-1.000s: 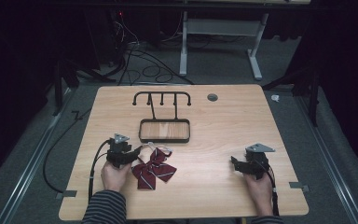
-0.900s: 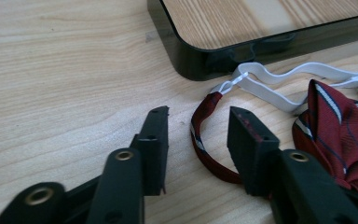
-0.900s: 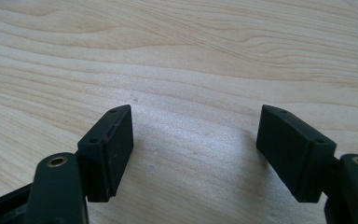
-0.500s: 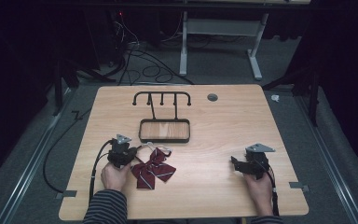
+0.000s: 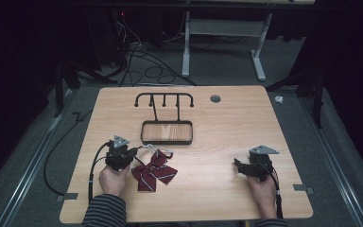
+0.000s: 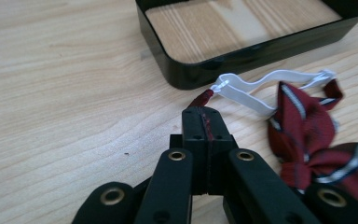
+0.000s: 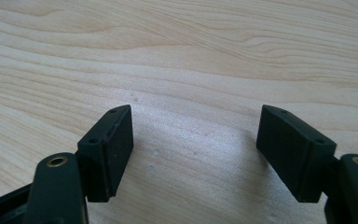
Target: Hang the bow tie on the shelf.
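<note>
Your left gripper [image 6: 204,122] has just closed, pinching the bow tie [image 5: 153,170] strap; tie not lifted off the table [image 5: 227,123]; right gripper [image 7: 196,154] spread, idle.

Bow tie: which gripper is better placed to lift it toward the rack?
Left. The left gripper is shut on the bow tie strap beside the tray. The right gripper is open over bare table, apart from it.
</note>
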### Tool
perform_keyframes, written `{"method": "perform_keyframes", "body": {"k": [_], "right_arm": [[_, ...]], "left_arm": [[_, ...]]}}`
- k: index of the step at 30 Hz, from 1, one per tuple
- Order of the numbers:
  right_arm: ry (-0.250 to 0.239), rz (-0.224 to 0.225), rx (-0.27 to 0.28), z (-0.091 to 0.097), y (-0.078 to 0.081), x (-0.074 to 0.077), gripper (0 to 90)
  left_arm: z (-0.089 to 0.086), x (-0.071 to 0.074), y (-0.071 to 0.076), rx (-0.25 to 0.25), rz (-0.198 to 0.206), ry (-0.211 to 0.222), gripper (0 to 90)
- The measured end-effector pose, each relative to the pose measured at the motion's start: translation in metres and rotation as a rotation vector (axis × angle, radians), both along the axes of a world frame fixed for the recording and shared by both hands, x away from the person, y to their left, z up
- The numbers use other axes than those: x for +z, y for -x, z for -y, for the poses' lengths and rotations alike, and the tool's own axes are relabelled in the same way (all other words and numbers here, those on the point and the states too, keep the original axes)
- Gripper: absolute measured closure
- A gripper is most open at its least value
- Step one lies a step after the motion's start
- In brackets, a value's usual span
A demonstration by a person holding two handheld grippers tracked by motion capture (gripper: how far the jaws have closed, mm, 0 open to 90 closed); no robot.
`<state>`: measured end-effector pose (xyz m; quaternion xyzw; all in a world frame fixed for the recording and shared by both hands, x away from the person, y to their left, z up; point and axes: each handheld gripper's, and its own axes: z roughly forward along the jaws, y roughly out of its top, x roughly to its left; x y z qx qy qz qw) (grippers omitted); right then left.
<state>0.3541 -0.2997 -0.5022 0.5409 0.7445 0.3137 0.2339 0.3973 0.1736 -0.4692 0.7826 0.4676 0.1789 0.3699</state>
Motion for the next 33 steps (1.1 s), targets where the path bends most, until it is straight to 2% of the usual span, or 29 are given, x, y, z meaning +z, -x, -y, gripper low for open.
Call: {"method": "perform_keyframes", "body": {"k": [3, 4, 5, 6, 9, 15, 18, 25, 30, 33], "right_arm": [[0.0, 0.0, 0.0, 0.0, 0.0, 0.0, 28.3], [0.0, 0.0, 0.0, 0.0, 0.0, 0.0, 28.3], [0.0, 0.0, 0.0, 0.0, 0.0, 0.0, 28.3], [0.0, 0.0, 0.0, 0.0, 0.0, 0.0, 28.3], [0.0, 0.0, 0.0, 0.0, 0.0, 0.0, 28.3], [0.0, 0.0, 0.001, 0.0, 0.0, 0.0, 28.2], [0.0, 0.0, 0.001, 0.0, 0.0, 0.0, 28.2], [0.003, 0.0, 0.004, 0.0, 0.0, 0.0, 28.1], [0.004, 0.0, 0.004, 0.0, 0.0, 0.0, 28.0], [0.004, 0.0, 0.004, 0.0, 0.0, 0.0, 28.1]], "left_arm": [[0.001, 0.012, 0.004, -0.017, 0.032, -0.001, 90.0], [0.001, 0.012, 0.004, -0.017, 0.032, -0.001, 90.0], [0.001, 0.019, 0.006, -0.029, 0.046, 0.009, 90.0], [0.001, 0.019, 0.006, -0.029, 0.046, 0.009, 90.0], [0.004, 0.033, 0.011, -0.051, 0.084, 0.011, 90.0], [0.008, 0.048, 0.016, -0.083, 0.119, 0.018, 90.0], [0.012, 0.059, 0.017, -0.106, 0.15, 0.027, 90.0], [0.018, 0.07, 0.016, -0.139, 0.168, 0.021, 90.0], [0.019, 0.08, 0.011, -0.161, 0.171, 0.043, 90.0], [0.02, 0.084, 0.009, -0.173, 0.166, 0.042, 90.0]]}}
